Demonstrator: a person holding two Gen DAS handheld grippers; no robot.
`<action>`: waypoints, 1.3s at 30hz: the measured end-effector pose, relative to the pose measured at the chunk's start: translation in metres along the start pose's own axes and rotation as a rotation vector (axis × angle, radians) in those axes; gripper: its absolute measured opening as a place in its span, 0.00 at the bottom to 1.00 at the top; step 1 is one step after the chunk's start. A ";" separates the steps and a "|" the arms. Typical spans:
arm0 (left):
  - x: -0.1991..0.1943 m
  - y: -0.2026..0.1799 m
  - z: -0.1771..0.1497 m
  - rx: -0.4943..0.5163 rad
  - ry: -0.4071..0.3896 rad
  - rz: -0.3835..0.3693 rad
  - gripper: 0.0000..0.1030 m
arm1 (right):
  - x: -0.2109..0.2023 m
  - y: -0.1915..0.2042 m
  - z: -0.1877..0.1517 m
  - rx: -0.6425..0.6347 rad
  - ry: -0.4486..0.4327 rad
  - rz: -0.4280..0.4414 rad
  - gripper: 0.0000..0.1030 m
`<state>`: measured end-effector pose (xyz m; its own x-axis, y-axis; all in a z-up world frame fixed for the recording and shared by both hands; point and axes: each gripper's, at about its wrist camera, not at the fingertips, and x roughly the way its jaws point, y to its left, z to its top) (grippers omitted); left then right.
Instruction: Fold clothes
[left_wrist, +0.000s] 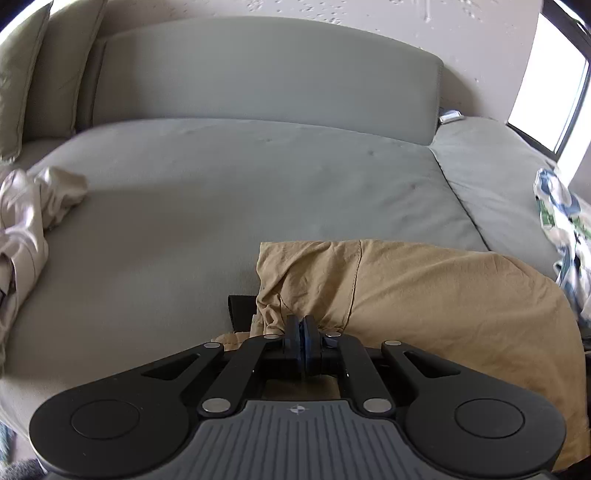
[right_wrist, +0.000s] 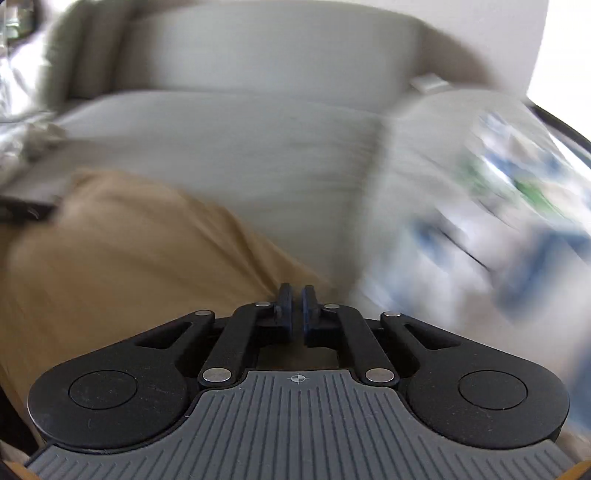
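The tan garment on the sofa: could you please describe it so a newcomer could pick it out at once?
On the grey sofa, look at the front edge of the seat, between a pale crumpled garment on the left and a blue-green patterned cloth on the right. The tan garment lies there, the only plain tan piece, pinched by the left gripper.

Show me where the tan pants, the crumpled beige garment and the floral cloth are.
tan pants (left_wrist: 424, 288): left wrist view, on the broad flat fabric.
crumpled beige garment (left_wrist: 33, 206): left wrist view, on its bunched middle.
floral cloth (left_wrist: 561, 218): left wrist view, on the printed folds.
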<state>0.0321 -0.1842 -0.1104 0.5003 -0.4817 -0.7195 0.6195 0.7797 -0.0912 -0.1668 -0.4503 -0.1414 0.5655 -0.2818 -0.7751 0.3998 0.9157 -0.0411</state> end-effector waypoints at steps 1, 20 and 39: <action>-0.001 -0.004 0.001 0.022 0.002 0.016 0.06 | -0.006 -0.009 -0.005 0.047 0.014 0.019 0.09; -0.001 -0.023 -0.001 0.108 0.009 0.105 0.06 | 0.048 0.111 0.105 0.025 -0.138 0.207 0.51; -0.023 -0.008 0.004 -0.022 0.005 0.071 0.06 | -0.010 0.048 0.047 0.133 -0.140 0.055 0.48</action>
<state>0.0176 -0.1812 -0.0905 0.5390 -0.4232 -0.7283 0.5692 0.8203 -0.0554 -0.1191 -0.4172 -0.1063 0.6803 -0.2782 -0.6781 0.4521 0.8875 0.0895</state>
